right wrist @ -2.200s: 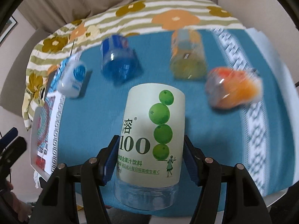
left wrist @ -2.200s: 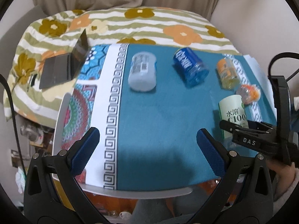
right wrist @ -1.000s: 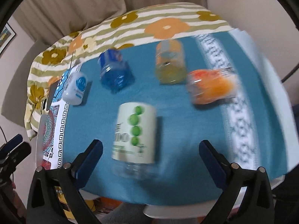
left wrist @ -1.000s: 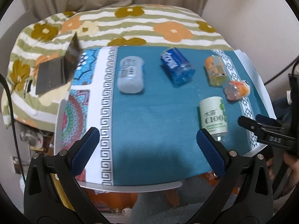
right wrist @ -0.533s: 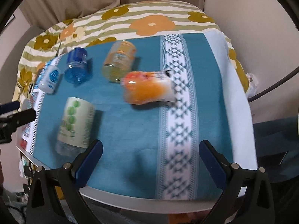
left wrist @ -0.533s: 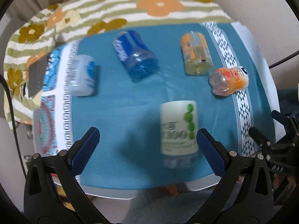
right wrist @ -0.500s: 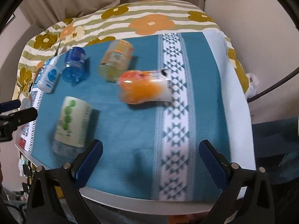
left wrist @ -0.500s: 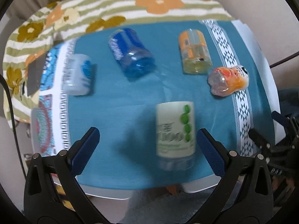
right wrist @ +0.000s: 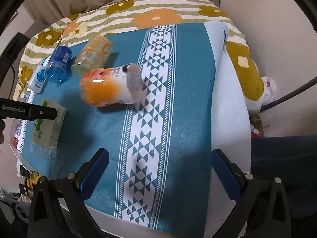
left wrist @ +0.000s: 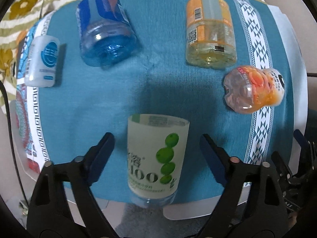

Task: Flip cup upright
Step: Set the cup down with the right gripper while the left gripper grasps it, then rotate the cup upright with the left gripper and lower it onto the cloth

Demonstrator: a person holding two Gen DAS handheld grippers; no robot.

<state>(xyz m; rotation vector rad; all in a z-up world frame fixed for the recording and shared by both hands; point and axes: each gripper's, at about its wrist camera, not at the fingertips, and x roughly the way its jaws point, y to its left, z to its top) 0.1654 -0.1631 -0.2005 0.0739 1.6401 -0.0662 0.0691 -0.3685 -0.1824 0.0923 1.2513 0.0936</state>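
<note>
Left gripper [left wrist: 157, 150] fingers wide open, straddling the green-label cup [left wrist: 156, 156]. Gap visible on both sides, pads not touching it. Cup lies on its side near the 6 o'clock edge of the desk [left wrist: 182, 214], clear base end overhanging the edge toward the camera, label end pointing to 12 o'clock. Label: pale green, green fruit dots, "100" print.

Rest of the left wrist view, all lying on the teal cloth [left wrist: 83, 107]:
- blue cup [left wrist: 107, 29] at 11 o'clock, tilted, base toward camera
- white cup with blue logo [left wrist: 42, 58] at 9–10 o'clock, near the patterned cloth border
- orange-label cup [left wrist: 211, 31] at 1 o'clock, barcode and QR code up
- orange fruit cup [left wrist: 254, 89] at 3 o'clock, partly on the white triangle band [left wrist: 263, 119]

Right gripper [right wrist: 159, 170] fingers also wide open, nothing between them, hovering over the triangle band at the near desk edge. In the right wrist view the green-label cup [right wrist: 48, 127] sits at 9 o'clock, with a black left-gripper finger crossing over its top end. Orange fruit cup [right wrist: 111, 88] just left of the band, slightly motion-blurred. Blue, white and orange-label cups clustered at 10–11 o'clock. Floral striped bedding [right wrist: 156, 11] behind the desk at 12 o'clock.
</note>
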